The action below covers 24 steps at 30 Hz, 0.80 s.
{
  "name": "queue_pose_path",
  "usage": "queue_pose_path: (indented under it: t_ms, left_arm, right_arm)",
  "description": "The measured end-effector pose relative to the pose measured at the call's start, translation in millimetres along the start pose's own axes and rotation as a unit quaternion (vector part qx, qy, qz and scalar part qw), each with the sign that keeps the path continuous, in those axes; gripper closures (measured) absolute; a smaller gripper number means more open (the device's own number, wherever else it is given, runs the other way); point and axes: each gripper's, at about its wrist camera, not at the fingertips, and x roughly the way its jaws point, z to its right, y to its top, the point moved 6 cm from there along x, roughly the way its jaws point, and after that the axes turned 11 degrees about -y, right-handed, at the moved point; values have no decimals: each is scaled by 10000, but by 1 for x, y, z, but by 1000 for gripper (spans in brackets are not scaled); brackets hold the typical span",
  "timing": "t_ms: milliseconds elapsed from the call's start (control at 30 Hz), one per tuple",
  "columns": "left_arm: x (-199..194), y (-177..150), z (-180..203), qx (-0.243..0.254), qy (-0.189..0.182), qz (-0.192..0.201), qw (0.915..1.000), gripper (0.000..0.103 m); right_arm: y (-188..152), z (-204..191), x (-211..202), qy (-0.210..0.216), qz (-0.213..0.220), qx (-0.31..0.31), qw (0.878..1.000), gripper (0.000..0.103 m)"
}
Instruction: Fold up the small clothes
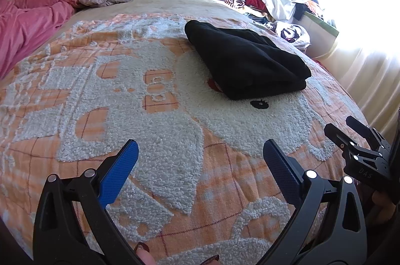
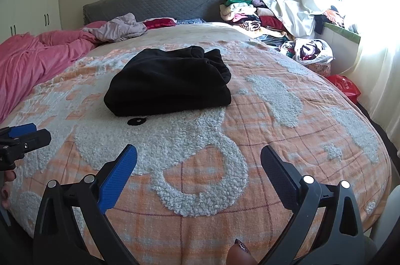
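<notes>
- Black garment (image 2: 170,80) lies folded on the bed (image 2: 287,140), well ahead of both grippers.
- Left gripper (image 1: 200,160) is spread wide, empty.
- Right gripper (image 2: 198,162) likewise, holding nothing.

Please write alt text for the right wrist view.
A folded black garment lies on an orange and white bedspread. The open right hand-held gripper hovers near it, empty. Piled clothes sit by the window.

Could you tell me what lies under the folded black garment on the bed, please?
The folded black fleece garment rests on the orange checked blanket with fluffy white patches. A small black embroidered mark shows just clear of its near edge; whatever lies beneath is hidden.
</notes>
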Motion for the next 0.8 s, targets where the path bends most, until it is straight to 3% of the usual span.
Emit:
queue_pose_path:
  t_ms: [800]
  left_arm:
    - [-2, 1, 1, 11, 72, -24, 10000, 9]
  right_arm:
    - [-1, -1, 1, -5, -62, -21, 10000, 5]
